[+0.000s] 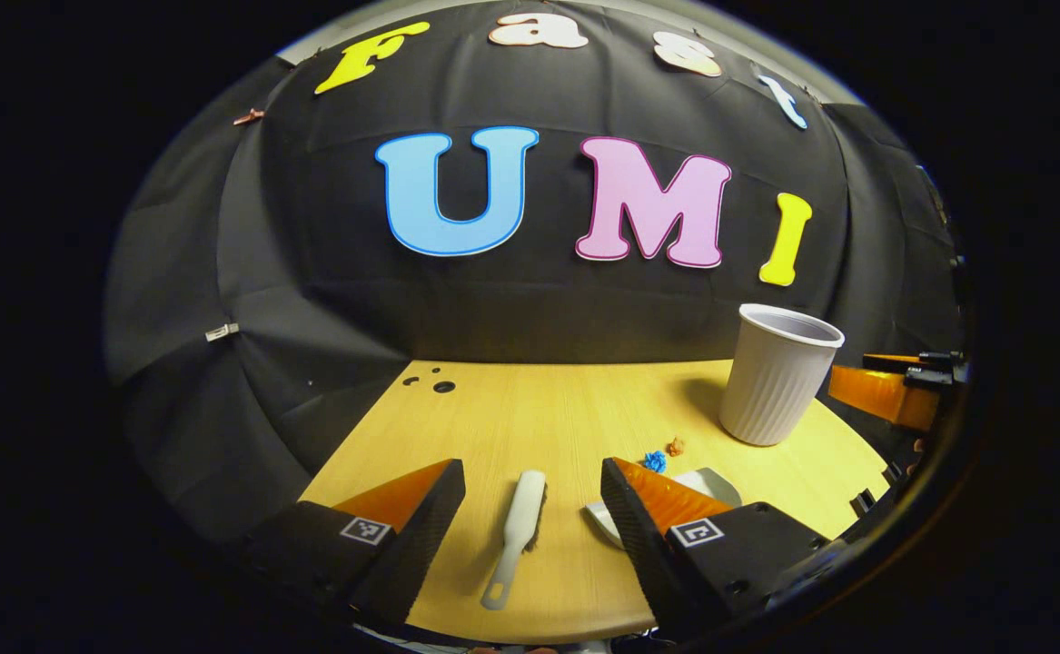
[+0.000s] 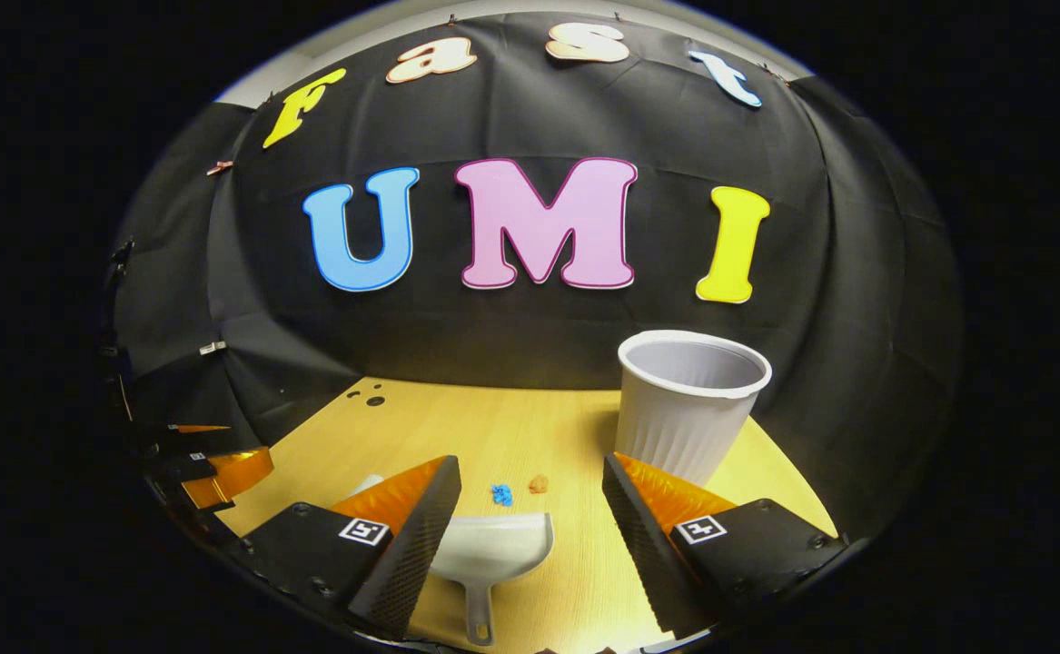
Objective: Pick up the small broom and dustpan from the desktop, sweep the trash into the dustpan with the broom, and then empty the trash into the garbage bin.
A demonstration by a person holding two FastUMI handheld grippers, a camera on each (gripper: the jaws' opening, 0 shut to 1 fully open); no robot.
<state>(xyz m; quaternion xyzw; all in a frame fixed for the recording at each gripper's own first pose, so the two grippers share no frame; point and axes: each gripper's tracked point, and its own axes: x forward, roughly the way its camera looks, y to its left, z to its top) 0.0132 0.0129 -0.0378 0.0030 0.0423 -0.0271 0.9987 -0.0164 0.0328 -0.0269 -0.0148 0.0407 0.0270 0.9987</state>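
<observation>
Now | broom (image 1: 516, 536) handle nearward, lengthwise | both hand-held grippers (image 1: 530, 518) (image 2: 530, 518) apart, empty

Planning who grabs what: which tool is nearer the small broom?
Left. The left tool hangs open right over the broom; the right tool sits over the dustpan beside it.

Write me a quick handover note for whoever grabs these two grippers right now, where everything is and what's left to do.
Left gripper: open, holding nothing, lined up over the small broom, which lies flat on the desktop.
Right gripper: open, holding nothing, lined up over the dustpan, handle toward you.
Trash: a blue scrap and an orange scrap on the desktop just beyond the dustpan's mouth.
Garbage bin: upright, beyond the scraps to the right.
Done: nothing yet. Left: grasp both tools, sweep, empty into bin.
</observation>
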